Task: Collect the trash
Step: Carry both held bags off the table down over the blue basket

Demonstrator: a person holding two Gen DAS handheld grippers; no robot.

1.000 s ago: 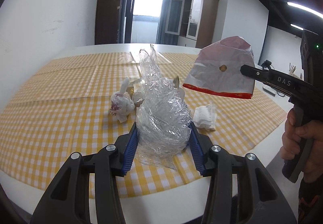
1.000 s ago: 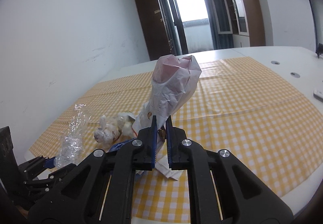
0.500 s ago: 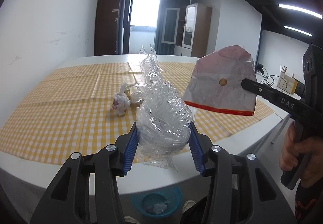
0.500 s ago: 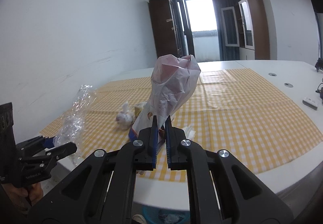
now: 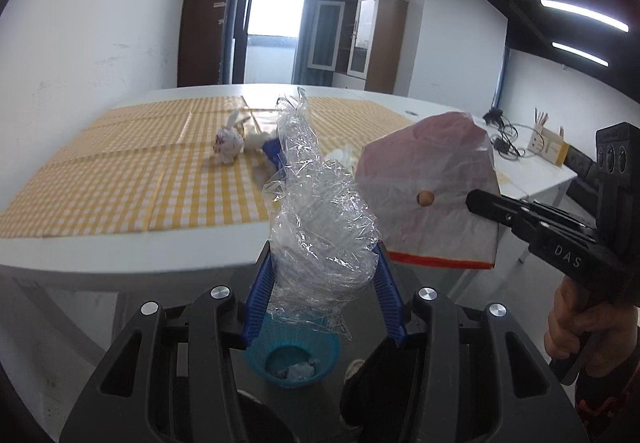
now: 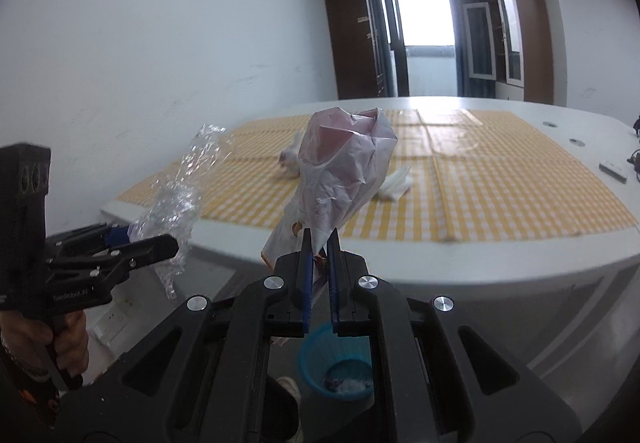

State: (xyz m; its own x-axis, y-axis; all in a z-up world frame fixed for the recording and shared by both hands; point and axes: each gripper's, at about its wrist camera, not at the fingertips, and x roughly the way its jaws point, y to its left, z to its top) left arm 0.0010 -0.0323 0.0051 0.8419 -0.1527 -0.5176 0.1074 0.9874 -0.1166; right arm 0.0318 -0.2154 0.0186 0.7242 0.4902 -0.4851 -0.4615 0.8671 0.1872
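My left gripper (image 5: 323, 255) is shut on a crumpled clear plastic wrapper (image 5: 320, 227), which stands up between its blue pads, off the near edge of the table. My right gripper (image 6: 319, 239) is shut on a pinkish-white plastic bag (image 6: 344, 167) with an orange-red edge; in the left wrist view that bag (image 5: 432, 199) hangs at the right. A blue waste basket (image 5: 290, 357) stands on the floor below both grippers and holds some trash; the right wrist view shows the basket (image 6: 340, 367) too. In the right wrist view the left gripper (image 6: 152, 239) and wrapper (image 6: 180, 195) are at the left.
A white table (image 5: 120, 263) with a yellow checked cloth (image 5: 120, 179) still carries a small knotted bag (image 5: 228, 141), a blue item (image 5: 274, 149) and white tissue (image 6: 396, 183). A hand (image 5: 580, 323) holds the right gripper's handle. Shoes (image 5: 356, 367) stand by the basket.
Both grippers have drawn back from over the table to beyond its near edge, with the wrapper and the bag still held. The blue basket on the floor has come into view.
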